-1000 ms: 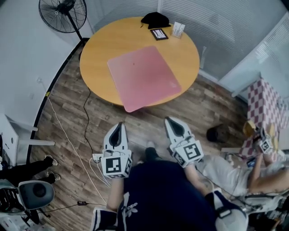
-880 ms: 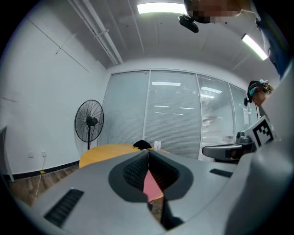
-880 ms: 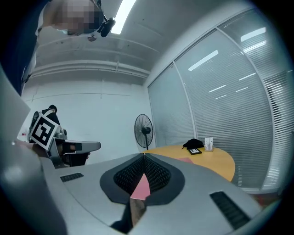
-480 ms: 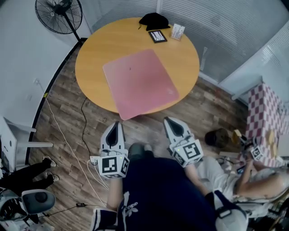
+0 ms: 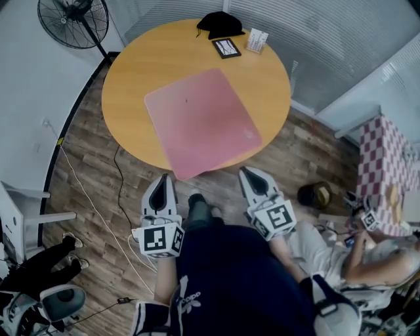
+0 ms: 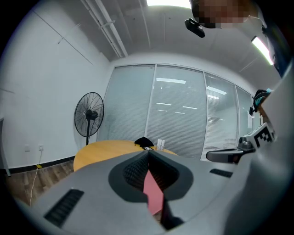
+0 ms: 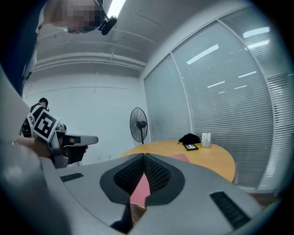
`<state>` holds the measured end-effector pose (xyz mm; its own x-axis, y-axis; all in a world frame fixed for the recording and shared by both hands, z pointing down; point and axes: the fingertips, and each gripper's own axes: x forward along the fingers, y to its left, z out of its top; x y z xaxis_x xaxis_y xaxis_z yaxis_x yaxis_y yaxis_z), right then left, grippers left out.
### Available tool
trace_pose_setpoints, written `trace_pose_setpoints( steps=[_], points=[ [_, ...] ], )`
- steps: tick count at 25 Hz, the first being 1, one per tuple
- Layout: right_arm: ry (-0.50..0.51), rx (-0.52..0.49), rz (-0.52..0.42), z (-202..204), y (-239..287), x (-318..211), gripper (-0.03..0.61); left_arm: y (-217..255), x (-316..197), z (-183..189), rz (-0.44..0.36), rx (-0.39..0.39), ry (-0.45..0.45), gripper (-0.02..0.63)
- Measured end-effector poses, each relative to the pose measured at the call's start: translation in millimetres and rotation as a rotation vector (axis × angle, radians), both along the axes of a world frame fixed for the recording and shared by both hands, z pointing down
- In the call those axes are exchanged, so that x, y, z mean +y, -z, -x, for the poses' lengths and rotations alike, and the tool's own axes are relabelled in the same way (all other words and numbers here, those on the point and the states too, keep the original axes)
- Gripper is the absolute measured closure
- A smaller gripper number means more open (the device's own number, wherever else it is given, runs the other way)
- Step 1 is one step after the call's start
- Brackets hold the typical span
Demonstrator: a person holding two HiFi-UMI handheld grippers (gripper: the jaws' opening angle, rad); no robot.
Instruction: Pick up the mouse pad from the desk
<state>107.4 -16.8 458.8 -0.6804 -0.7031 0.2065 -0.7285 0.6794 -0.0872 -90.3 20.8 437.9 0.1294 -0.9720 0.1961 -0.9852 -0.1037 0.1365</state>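
A small office with frosted glass walls, a white wall on the left and a wood-plank floor (image 5: 85,164) holds a round table (image 5: 141,65) with a smooth, yellow-brown wooden top. A large, thin, pink mouse pad (image 5: 202,121), rectangular with rounded corners and a matte face, lies flat on the table's near half. It is turned at an angle, and its nearest corner juts past the table edge.

At the far rim sit a crumpled black cloth (image 5: 220,23), a small dark-framed tablet (image 5: 226,47) and a white card stand (image 5: 257,41).

The left gripper (image 5: 165,177) and right gripper (image 5: 245,172), grey tapered shells with ribbed inner pads, point at the table from just short of it. Each has its fingers pressed together with nothing between them.

Compared with a second ago, the table and pad sit closer to the gripper tips, and the standing fan (image 5: 72,20) has slid toward the upper left corner.

A white cable (image 5: 92,203) trails over the floor, and a red-checked cloth (image 5: 384,157) shows at the right.
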Motion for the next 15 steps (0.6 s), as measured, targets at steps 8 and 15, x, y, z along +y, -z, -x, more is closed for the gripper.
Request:
trace_pose_setpoints(
  steps=[8,15],
  points=[
    [-0.032,-0.006,-0.008,44.8,16.4,-51.8,0.575,10.3,-65.9,33.0,-0.007,-0.004,-0.085,0.609],
    [-0.065,0.008,-0.016,71.3,15.8,-78.2,0.575,10.1,-102.6,55.1,-0.004,-0.020,-0.145,0.609]
  ],
)
